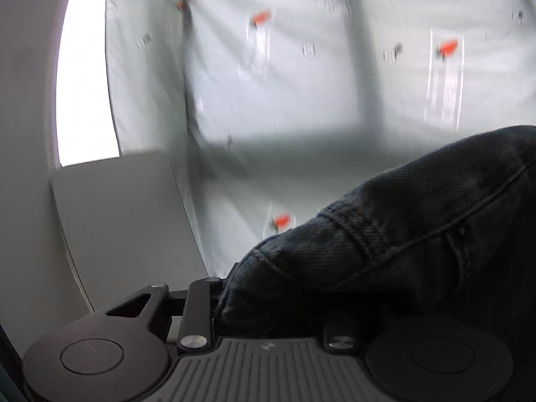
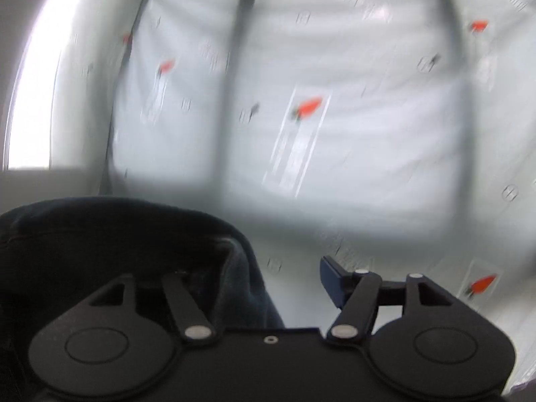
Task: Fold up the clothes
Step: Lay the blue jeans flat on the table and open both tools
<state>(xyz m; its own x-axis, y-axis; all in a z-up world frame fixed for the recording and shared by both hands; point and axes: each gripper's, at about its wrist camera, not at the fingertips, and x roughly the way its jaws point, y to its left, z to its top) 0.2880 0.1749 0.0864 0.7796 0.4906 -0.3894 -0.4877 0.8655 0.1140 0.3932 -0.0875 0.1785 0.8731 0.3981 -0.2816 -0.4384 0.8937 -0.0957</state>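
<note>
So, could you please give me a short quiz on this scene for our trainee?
1. True or false: the garment is white cotton.
2. The motifs printed on the pale sheet are: A red-orange, B blue, C green.
3. In the right wrist view, which side of the right gripper, as pictured, does the garment cover?
Key: 1 false, it is dark denim; 2 A; 3 the left side, while the blue pad on the right is bare.
</note>
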